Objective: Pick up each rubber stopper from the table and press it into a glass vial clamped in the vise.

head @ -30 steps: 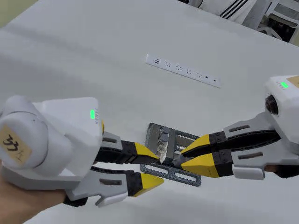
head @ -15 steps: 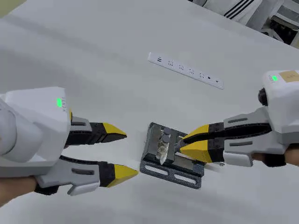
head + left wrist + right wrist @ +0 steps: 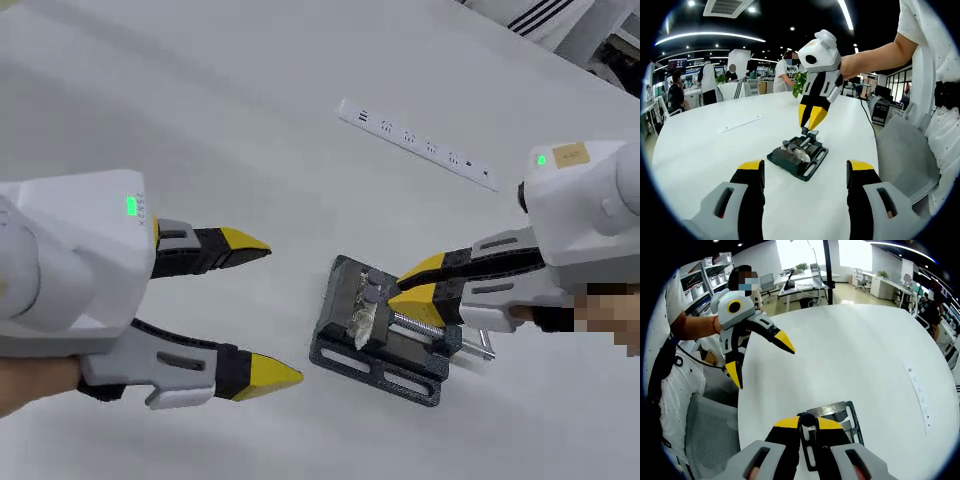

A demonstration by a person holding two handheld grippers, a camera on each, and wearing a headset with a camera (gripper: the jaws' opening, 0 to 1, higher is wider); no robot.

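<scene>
A broad white round table point(image 3: 200, 120) spreads out under me, with an open office of desks and shelving behind it in my gripper views. On the left, my left gripper point(image 3: 284, 311) hangs above the tabletop with its yellow-tipped jaws spread wide and nothing between them, pointing toward the middle of the table and well apart from the work.

Right of it stands the small dark metal vise point(image 3: 380, 355), flat on the table on its slotted base. A clear glass vial point(image 3: 361, 322) glints at the near end of its clamp.

Further right, my right gripper point(image 3: 398, 288) reaches in over the top of the vise. Its jaws are drawn almost together, and in the right gripper view a dark grey round rubber stopper point(image 3: 807, 418) is pinched between the two yellow tips, directly above the vise. I cannot tell whether the stopper is touching a vial.

Beyond the vise, toward the far right of the table, lies a long white power strip point(image 3: 418, 145), well clear of both grippers.
</scene>
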